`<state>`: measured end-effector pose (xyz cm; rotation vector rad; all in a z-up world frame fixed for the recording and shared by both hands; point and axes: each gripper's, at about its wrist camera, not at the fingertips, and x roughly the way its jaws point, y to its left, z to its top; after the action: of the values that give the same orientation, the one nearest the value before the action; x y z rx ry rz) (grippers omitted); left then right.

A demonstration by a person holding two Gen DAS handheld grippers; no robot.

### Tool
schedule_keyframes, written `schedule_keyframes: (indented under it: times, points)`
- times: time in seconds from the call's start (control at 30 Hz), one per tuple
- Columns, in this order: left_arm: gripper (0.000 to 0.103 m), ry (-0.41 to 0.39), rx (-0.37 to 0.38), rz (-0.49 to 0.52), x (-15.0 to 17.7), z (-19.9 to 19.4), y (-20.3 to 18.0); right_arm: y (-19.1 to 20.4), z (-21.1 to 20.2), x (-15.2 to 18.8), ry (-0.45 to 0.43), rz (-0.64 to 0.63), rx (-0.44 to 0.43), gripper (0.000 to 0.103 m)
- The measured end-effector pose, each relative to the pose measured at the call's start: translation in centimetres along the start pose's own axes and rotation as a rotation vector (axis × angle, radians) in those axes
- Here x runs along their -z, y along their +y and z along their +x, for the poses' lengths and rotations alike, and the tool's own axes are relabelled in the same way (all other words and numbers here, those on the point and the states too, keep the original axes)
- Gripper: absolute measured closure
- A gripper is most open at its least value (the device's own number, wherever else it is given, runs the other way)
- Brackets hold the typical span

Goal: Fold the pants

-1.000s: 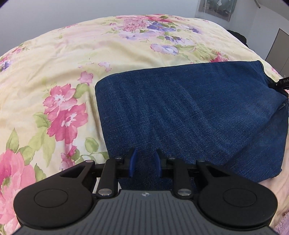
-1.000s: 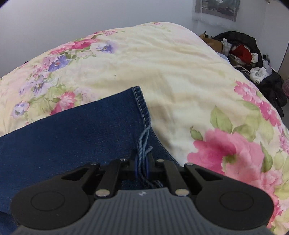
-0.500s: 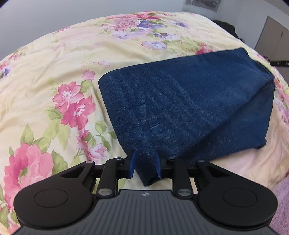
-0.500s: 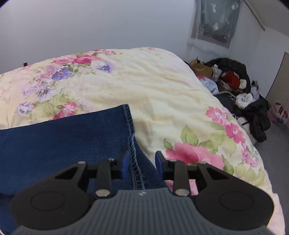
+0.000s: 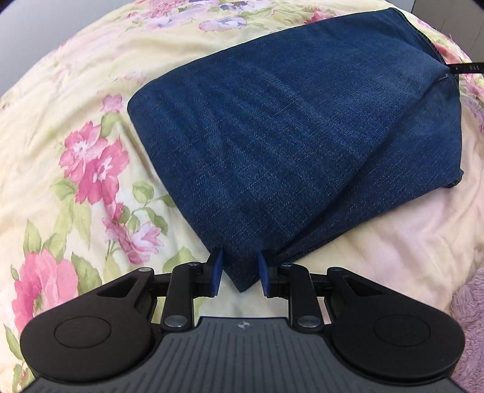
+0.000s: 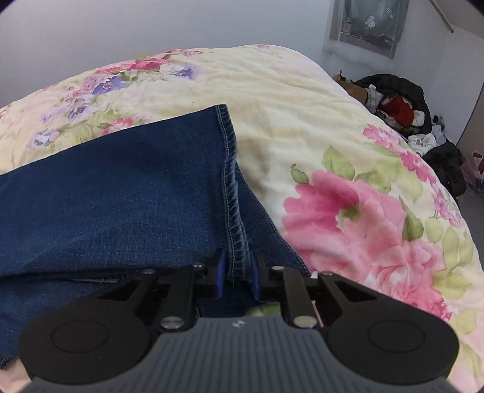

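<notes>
Dark blue jeans (image 5: 287,136) lie folded on a floral bedspread (image 5: 75,136). My left gripper (image 5: 239,273) points down at their near corner. Its blue pads (image 5: 216,270) stand a little apart, and the flat corner tip lies between them without being squeezed. In the right wrist view the stitched hem (image 6: 233,196) of the jeans (image 6: 106,205) runs down into my right gripper (image 6: 238,273). That gripper's jaws are closing, and the hem stack fills the gap between its pads. A black bar (image 5: 467,68) at the jeans' far corner is part of the right gripper.
The bedspread (image 6: 302,105) falls away at the right. A heap of dark and red clothes (image 6: 399,105) lies on the floor beyond it. A curtained window (image 6: 367,27) is in the far wall. A purple fuzzy fabric (image 5: 472,317) shows at the bed's near right.
The right gripper let go of frayed threads, opened, shifted along the hem and has narrowed around it. The left view rolled, and the jeans' corner tip now shows between the left pads.
</notes>
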<state>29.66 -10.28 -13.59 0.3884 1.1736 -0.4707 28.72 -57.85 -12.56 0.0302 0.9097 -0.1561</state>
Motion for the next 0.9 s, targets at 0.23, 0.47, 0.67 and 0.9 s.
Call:
schedule_keyframes:
  times: [0.23, 0.47, 0.67, 0.9]
  points:
    - [0.076, 0.009, 0.021, 0.009, 2.7, -2.1, 0.4, 0.9, -1.5, -0.3, 0.013, -0.031, 0.065, 0.080]
    - [0.066, -0.143, 0.020, -0.196, 3.0, -5.9, 4.0, -0.8, -4.8, 1.2, 0.005, 0.133, -0.012, 0.062]
    - [0.055, -0.275, 0.040, -0.375, 2.7, -7.4, 7.0, -2.4, -6.1, 2.6, 0.006, 0.275, -0.063, 0.053]
    - [0.044, -0.390, 0.182, -0.691, 2.4, -4.6, 11.4, -5.9, -4.9, 4.0, 0.014, 0.547, -0.193, 0.026]
